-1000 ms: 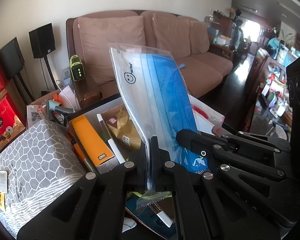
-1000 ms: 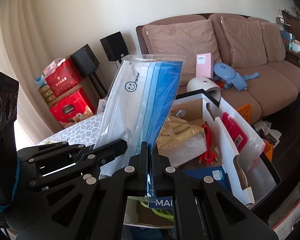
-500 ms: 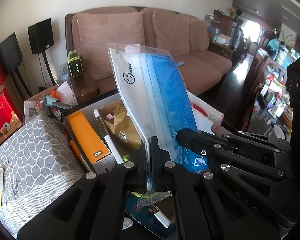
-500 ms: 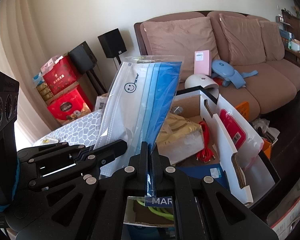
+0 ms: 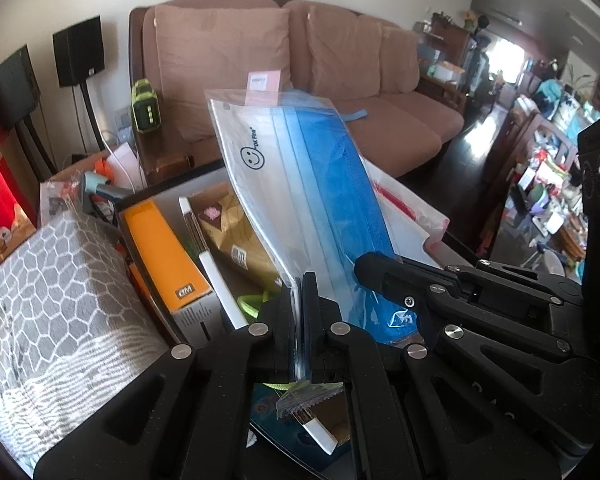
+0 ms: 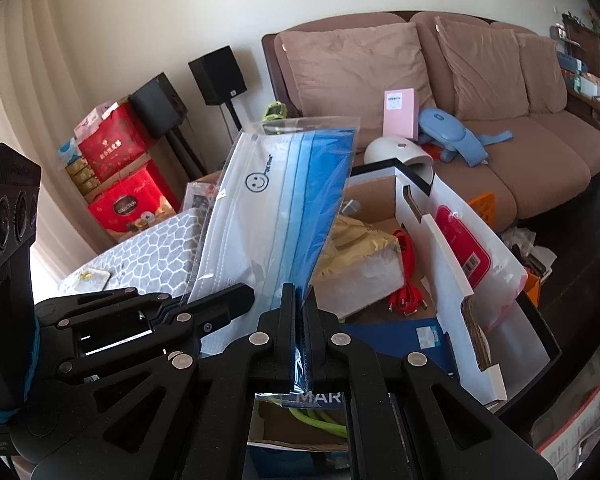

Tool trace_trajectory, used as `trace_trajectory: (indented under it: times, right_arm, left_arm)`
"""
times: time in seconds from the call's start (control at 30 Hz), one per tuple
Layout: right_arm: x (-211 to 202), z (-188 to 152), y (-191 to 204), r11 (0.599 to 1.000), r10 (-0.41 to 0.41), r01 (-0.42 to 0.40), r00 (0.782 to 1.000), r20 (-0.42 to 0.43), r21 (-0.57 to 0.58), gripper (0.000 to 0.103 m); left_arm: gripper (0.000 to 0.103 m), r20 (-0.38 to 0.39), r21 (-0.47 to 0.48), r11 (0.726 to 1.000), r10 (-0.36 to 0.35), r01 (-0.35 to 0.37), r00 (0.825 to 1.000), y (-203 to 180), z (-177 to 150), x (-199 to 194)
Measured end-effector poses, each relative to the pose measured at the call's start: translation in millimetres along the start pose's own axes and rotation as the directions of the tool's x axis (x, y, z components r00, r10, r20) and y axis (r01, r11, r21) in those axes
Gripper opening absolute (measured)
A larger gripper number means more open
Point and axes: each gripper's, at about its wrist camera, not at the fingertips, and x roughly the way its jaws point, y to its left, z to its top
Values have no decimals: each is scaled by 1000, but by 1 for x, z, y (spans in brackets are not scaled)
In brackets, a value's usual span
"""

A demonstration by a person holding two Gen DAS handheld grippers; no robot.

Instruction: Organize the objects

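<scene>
Mask pack (image 5: 300, 184) is pinched along its bottom edge by both clamps, left hand-held gripper (image 5: 299, 312) and right hand-held gripper (image 6: 299, 320), upright over the open box (image 6: 384, 208). Versus a second ago it sits lower and closer to the box, grip unchanged. Looks mid-transfer, not yet dropped in.

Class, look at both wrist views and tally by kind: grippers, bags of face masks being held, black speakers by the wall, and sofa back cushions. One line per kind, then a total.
Grippers: 2, the left gripper and right gripper
Mask bag: 1
Black speakers: 2
Sofa back cushions: 3
Total: 8
</scene>
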Motion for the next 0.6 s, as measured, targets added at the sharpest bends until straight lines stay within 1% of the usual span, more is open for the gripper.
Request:
trace_trajectory:
  times: [0.6]
  right_arm:
    - [12, -3, 0, 1000, -14, 14, 999, -50, -9, 4]
  left_arm:
    - [3, -43, -18, 1000, -10, 9, 999, 1, -6, 9]
